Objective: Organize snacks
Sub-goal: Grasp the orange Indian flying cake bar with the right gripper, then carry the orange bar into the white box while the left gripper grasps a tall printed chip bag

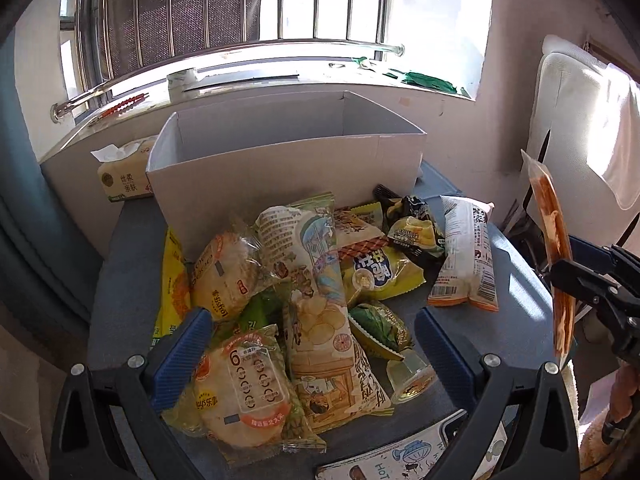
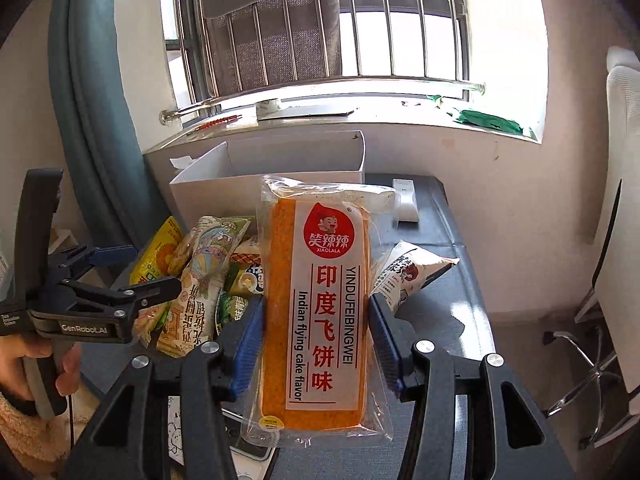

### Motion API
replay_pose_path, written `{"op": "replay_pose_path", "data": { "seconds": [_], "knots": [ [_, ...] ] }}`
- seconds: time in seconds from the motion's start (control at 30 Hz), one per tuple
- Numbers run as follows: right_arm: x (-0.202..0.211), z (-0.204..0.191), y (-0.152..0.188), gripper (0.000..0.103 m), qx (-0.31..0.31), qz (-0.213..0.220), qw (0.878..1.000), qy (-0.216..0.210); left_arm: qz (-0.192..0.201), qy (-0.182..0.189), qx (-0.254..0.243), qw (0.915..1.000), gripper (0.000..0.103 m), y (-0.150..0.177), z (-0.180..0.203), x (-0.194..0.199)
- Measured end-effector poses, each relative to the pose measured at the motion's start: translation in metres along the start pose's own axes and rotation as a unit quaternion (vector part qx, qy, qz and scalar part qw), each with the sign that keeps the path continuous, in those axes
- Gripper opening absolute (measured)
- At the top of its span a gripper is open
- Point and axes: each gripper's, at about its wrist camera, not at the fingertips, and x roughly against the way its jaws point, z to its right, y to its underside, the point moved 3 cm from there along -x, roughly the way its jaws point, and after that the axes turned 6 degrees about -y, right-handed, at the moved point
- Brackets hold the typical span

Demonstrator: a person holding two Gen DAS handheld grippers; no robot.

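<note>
A heap of snack packets [image 1: 304, 288] lies on the grey-blue table in front of an open white cardboard box [image 1: 280, 160]. My left gripper [image 1: 312, 344] is open, low over the near side of the heap, its blue pads on either side of a round rice-cracker pack [image 1: 240, 388] and a long chip bag. My right gripper [image 2: 316, 340] is shut on an orange flat-cake packet [image 2: 320, 304] and holds it upright above the table, right of the heap. That packet shows edge-on in the left wrist view [image 1: 554, 248].
A tissue pack [image 1: 124, 178] sits left of the box. A white and orange bag [image 1: 468, 256] lies apart at the right. A white remote [image 2: 406, 200] lies beyond it. A white chair [image 2: 616, 240] stands right of the table. A windowsill runs behind the box.
</note>
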Motion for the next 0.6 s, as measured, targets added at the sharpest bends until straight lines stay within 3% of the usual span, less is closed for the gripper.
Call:
{"op": "replay_pose_path", "data": {
  "seconds": [0.07, 0.13, 0.2, 0.3, 0.43, 0.6],
  "knots": [
    [0.004, 0.006, 0.004, 0.056, -0.009, 0.002, 1.000, -0.003, -0.018, 0.001, -0.004, 0.9998, 0.101, -0.004, 0.007, -0.020],
    [0.006, 0.011, 0.008, 0.056, -0.015, 0.003, 1.000, 0.001, -0.040, -0.006, -0.011, 0.9991, 0.090, -0.006, 0.011, -0.040],
    [0.007, 0.016, 0.010, 0.056, -0.024, 0.003, 1.000, -0.002, -0.063, -0.021, -0.019, 0.9976, 0.064, -0.005, 0.013, -0.061],
    [0.007, 0.021, 0.013, 0.056, -0.033, 0.003, 0.999, -0.008, -0.073, 0.001, 0.008, 0.9973, 0.034, -0.006, 0.004, -0.073],
    [0.005, 0.021, 0.014, 0.056, -0.035, 0.003, 0.999, -0.016, -0.051, 0.027, 0.020, 0.9981, 0.033, -0.007, -0.003, -0.056],
    [0.001, 0.022, 0.013, 0.056, -0.042, 0.006, 0.999, -0.029, 0.003, 0.041, 0.025, 0.9989, 0.033, -0.014, -0.006, -0.013]
  ]
}}
